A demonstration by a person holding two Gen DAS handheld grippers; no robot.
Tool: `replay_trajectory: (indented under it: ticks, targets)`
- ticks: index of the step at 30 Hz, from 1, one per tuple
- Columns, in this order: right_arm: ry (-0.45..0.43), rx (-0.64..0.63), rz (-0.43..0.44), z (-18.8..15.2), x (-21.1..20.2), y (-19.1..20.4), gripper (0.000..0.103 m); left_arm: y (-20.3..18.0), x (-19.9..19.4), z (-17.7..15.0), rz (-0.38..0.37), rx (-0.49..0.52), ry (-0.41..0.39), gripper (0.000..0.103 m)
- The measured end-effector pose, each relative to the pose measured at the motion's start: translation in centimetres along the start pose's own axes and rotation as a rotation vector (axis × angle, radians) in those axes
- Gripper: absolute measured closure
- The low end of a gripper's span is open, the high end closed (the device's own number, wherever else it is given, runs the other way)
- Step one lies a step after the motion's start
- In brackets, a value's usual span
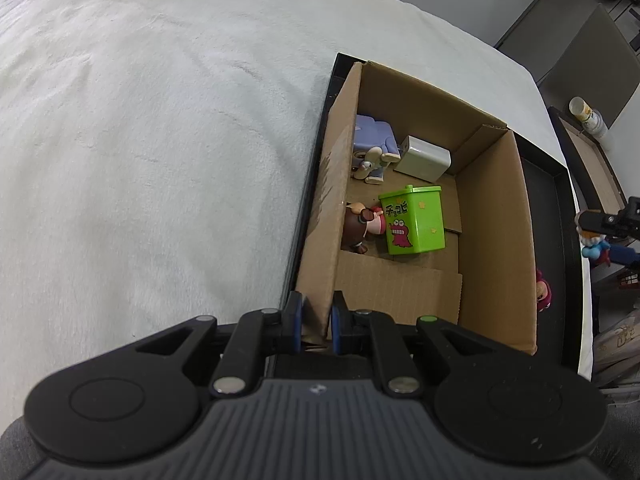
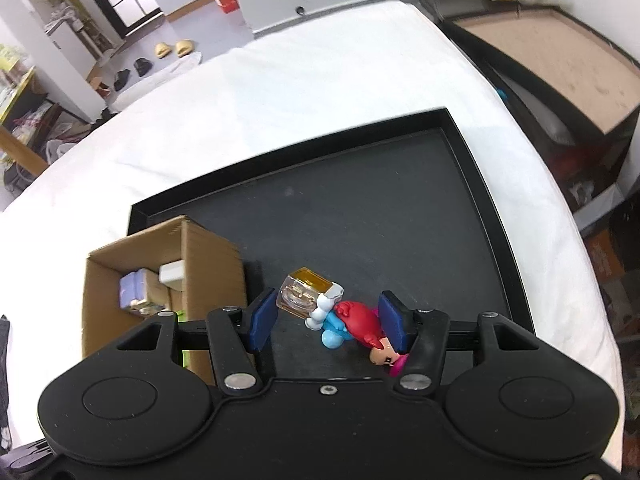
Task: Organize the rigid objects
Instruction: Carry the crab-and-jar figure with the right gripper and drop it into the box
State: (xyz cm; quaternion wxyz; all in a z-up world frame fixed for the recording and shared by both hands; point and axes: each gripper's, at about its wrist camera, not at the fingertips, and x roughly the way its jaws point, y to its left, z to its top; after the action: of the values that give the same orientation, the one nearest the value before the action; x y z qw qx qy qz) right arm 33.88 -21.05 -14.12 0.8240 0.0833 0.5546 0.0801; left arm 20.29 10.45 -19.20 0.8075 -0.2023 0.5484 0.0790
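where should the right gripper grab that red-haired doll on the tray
Grip the red-haired doll across its round red head, the bulkiest part, coming down from above. It lies on its side on the black tray, already between the open fingers of the right hand-held gripper, nearer the right pad. A clear perfume bottle sits against its feet, so stay toward the head.

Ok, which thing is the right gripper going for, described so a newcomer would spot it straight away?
Start from the black tray on the white cloth, with the cardboard box in its near-left corner. Between the open fingers of the right gripper lies a toy figure on its side, touching a clear little bottle. The figure has red hair and blue-and-white limbs; the bottle is see-through with an amber top.
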Motion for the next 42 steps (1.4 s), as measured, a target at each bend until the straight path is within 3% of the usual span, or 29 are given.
replay_trajectory:
  ticks: [20,28,38,40,42]
  targets:
    - [-0.052,-0.123,0.128,-0.2,-2.6,6.6,0.049,0.1,0.0,-0.1,-0.009,-0.001,-0.003,0.090]
    - [-0.046,-0.172,0.190,0.1,-2.1,9.2,0.049,0.3,-0.1,-0.1,-0.011,-0.003,-0.003,0.090]
    - [-0.024,-0.222,0.201,0.0,-0.1,12.1,0.048,0.7,-0.2,0.0,-0.026,-0.003,0.001,0.090]
    - [-0.032,-0.212,0.191,0.1,0.0,12.3,0.046,0.9,-0.2,0.1,-0.031,-0.011,0.005,0.090]
    - [-0.042,-0.198,0.180,0.2,-0.3,12.3,0.027,1.0,-0.1,0.1,-0.035,-0.016,0.007,0.089]
